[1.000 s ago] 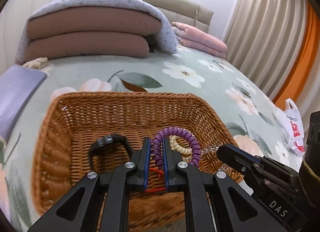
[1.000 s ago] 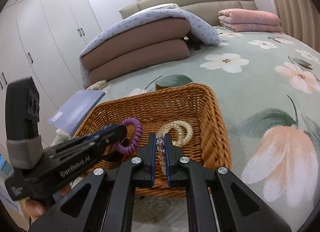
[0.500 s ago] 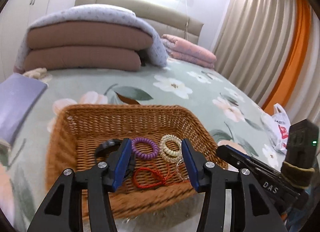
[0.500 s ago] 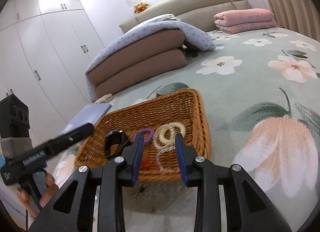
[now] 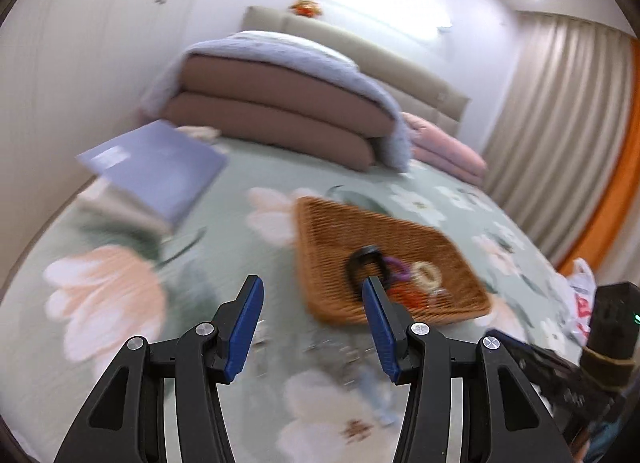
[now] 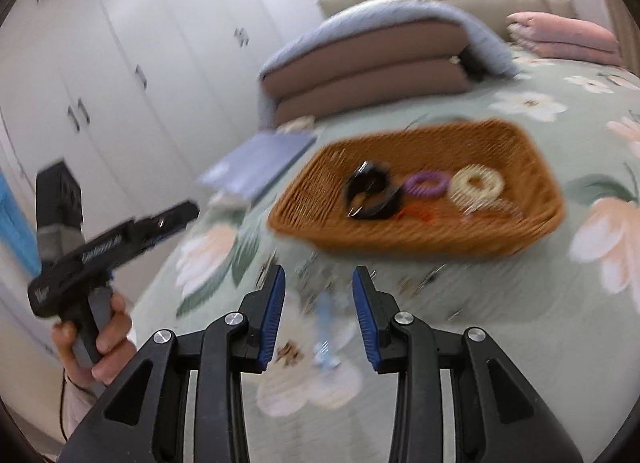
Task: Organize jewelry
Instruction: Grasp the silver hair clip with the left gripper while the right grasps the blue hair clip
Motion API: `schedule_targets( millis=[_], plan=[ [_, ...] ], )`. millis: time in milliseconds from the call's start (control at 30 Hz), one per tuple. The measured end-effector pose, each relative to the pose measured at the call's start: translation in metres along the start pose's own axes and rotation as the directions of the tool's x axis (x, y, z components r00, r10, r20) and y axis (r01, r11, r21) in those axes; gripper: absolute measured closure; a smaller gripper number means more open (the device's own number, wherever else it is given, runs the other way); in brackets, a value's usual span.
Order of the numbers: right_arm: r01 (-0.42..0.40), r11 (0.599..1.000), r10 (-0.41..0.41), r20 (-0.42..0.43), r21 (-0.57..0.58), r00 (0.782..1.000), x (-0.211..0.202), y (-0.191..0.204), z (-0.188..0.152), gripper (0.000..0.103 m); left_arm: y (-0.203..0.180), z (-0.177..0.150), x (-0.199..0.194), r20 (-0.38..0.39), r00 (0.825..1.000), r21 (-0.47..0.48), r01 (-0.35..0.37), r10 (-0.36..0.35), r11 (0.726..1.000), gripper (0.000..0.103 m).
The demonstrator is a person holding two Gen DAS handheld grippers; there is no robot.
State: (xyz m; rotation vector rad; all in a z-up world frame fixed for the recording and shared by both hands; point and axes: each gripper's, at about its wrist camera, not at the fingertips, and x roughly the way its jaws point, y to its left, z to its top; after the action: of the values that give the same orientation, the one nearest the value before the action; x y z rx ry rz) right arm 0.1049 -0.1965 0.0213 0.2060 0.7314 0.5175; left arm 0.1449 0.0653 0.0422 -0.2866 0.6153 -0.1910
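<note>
Both of your views are smeared with motion blur. In the left wrist view, your left gripper's right finger (image 5: 380, 327) covers part of the black band (image 5: 366, 263) and red cord (image 5: 404, 295) in the basket (image 5: 320, 231). The clear beads beside the cream ring (image 6: 476, 183) are too blurred to make out. Small scattered bits on the bedspread (image 6: 520, 323), near the pale blue object (image 6: 326, 327), cannot be identified. Your right gripper (image 5: 560, 375) is cut off at the frame edge.
</note>
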Motion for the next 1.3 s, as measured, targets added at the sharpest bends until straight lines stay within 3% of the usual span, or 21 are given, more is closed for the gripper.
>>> schedule_targets(
  millis=[100, 233, 567, 767, 1167, 1233, 1300],
  plan=[
    [0.010, 0.999, -0.012, -0.049, -0.037, 0.999, 0.020, 0.012, -0.010, 0.065, 0.021, -0.009, 0.005, -0.020, 0.998, -0.022, -0.066, 0.065, 0.998, 0.050],
    [0.036, 0.998, -0.040, -0.088, -0.051, 0.995, 0.037, 0.012, -0.021, 0.064, 0.038, -0.018, 0.022, -0.058, 0.994, -0.042, -0.091, 0.089, 0.995, 0.050],
    [0.095, 0.993, -0.103, -0.115, -0.076, 0.988, 0.052, 0.008, -0.029, 0.064, 0.037, -0.040, 0.065, -0.176, 0.968, 0.052, -0.170, 0.177, 0.984, 0.050],
    [0.145, 0.983, -0.160, -0.142, -0.113, 0.977, 0.066, 0.011, -0.031, 0.064, 0.039, -0.041, 0.067, -0.179, 0.973, 0.047, -0.138, 0.144, 0.989, 0.050],
    [0.201, 0.959, -0.239, -0.190, -0.200, 0.952, 0.096, 0.024, -0.025, 0.065, 0.023, -0.039, 0.092, -0.247, 0.954, 0.116, -0.142, 0.167, 0.983, 0.051],
    [0.203, 0.957, -0.242, -0.185, -0.206, 0.953, 0.097, 0.026, -0.025, 0.065, 0.022, -0.037, 0.100, -0.260, 0.952, 0.113, -0.137, 0.162, 0.984, 0.054],
    [0.194, 0.958, -0.235, -0.188, -0.214, 0.954, 0.100, 0.028, -0.025, 0.077, 0.023, -0.037, 0.109, -0.285, 0.945, 0.107, -0.137, 0.163, 0.985, 0.066]
  ],
)
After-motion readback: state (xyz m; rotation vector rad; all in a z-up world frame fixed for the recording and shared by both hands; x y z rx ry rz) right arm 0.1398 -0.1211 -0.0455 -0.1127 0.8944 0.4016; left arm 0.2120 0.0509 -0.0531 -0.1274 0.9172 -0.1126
